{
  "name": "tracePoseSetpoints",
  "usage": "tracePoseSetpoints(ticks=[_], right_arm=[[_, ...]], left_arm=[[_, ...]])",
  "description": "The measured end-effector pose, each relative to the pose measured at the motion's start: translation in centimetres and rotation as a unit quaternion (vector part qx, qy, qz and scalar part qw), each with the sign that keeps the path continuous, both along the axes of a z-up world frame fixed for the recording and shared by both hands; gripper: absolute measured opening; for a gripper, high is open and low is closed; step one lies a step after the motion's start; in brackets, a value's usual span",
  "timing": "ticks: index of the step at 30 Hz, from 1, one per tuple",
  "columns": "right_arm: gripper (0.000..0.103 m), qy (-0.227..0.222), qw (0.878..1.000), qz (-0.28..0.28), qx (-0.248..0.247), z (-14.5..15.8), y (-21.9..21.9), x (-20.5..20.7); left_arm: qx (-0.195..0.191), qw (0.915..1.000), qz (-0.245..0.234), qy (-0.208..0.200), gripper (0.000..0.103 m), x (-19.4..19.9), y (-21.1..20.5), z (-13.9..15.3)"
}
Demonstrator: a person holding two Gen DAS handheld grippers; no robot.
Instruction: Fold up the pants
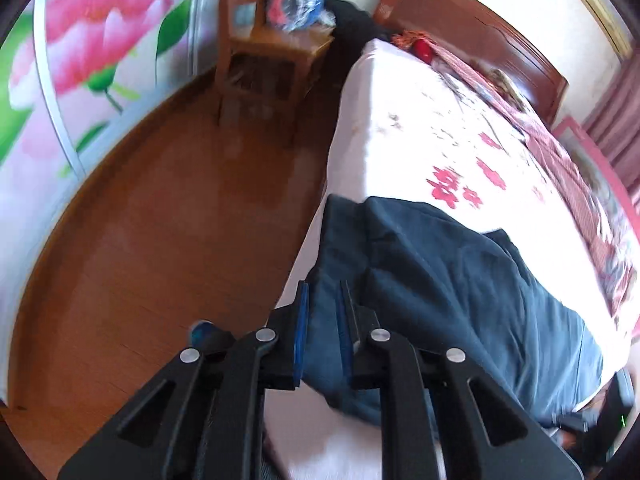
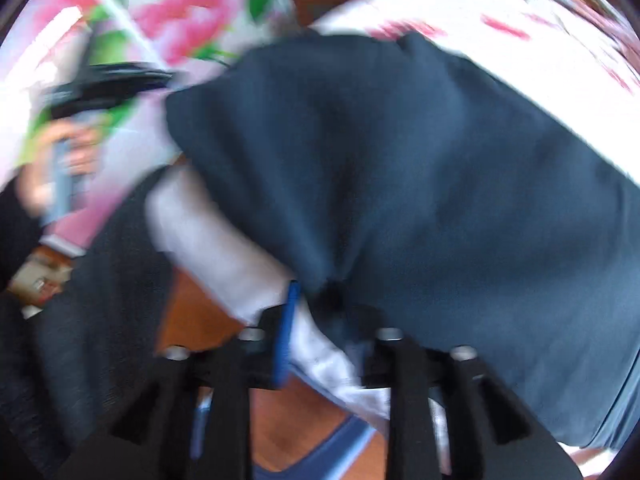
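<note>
The floor (image 1: 168,216) is lying wide and bare between the flowered wall (image 1: 80,60) and the bed (image 1: 420,120), giving open room on the bed's near side up to a wooden chair (image 1: 264,60) standing at the far end by the headboard (image 1: 480,36). The bed's white sheet is spreading bare beyond the pants (image 1: 460,300), with red print and a red patterned cover along its far side. The pants, dark blue, are lying across the foot of the bed, their near part hanging over the mattress edge toward the floor.

The left wrist view is showing the left gripper (image 1: 322,320) over that edge, its blue-padded jaws standing narrowly apart with a fold of the pants between them; the pads are looking pressed on the cloth. Low at the right edge of this view a dark device is sitting, too cut off to name.

The right wrist view, heavily blurred, is showing what the other does not: a hand (image 2: 68,160) holding the other gripper against the flowered wall, and a dark knit sleeve below it. The right gripper (image 2: 316,320) is sitting at the pants' bunched hem; its left pad is standing clear against the white sheet while the cloth is covering the right finger, so I cannot tell whether it is gripping. On the chair a bundle of blue and red cloth is resting.
</note>
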State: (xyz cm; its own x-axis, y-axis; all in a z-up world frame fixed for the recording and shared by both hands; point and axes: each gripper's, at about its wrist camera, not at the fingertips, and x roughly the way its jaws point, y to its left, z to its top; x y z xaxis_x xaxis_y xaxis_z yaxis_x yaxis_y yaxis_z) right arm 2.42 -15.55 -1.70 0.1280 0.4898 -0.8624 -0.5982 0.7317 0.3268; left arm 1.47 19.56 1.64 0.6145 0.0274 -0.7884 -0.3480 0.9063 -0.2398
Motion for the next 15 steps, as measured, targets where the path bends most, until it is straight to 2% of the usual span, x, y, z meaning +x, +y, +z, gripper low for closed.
tracePoseSetpoints(ticks=[1, 3, 5, 6, 7, 8, 9, 11, 13, 15], right_arm=[[0.028, -0.004, 1.000, -0.015, 0.027, 1.0, -0.5, 0.1], [0.028, 0.014, 0.996, -0.036, 0.082, 3.1, -2.0, 0.4], [0.031, -0.005, 0.989, -0.078, 0.127, 5.0, -4.4, 1.2], [0.042, -0.011, 0.984, -0.117, 0.131, 5.1, -5.7, 2.2], [0.042, -0.010, 0.980, -0.150, 0.133, 4.6, -6.8, 3.3], [0.042, -0.020, 0.977, -0.171, 0.123, 4.2, -7.5, 4.9], [0.042, -0.044, 0.977, -0.186, 0.097, 4.0, -7.6, 6.5], [0.042, -0.036, 0.982, -0.146, 0.111, 3.6, -6.1, 9.9], [0.042, -0.032, 0.987, -0.091, 0.126, 4.0, -3.0, 13.0], [0.042, -0.030, 0.990, -0.049, 0.128, 4.6, -0.4, 16.1]], left_arm=[[0.011, 0.9999, -0.009, -0.006, 0.013, -0.4, -0.8, 1.0], [0.026, 0.9968, -0.067, -0.036, 0.016, -0.9, -3.5, 2.9], [0.048, 0.9902, -0.124, -0.045, 0.033, -0.4, -6.6, 3.4], [0.048, 0.9853, -0.155, -0.054, 0.034, 0.4, -8.1, 3.0], [0.066, 0.9818, -0.170, -0.054, 0.034, 1.4, -9.4, 2.1], [0.083, 0.9796, -0.180, -0.034, 0.033, 2.9, -10.4, 0.9], [0.083, 0.9786, -0.187, -0.019, 0.032, 4.1, -10.9, 0.0], [0.101, 0.9820, -0.158, 0.020, 0.018, 5.6, -10.3, -1.5], [0.091, 0.9852, -0.143, 0.027, 0.019, 5.5, -9.1, -1.3], [0.110, 0.9868, -0.113, 0.037, 0.018, 5.2, -7.5, -1.3]])
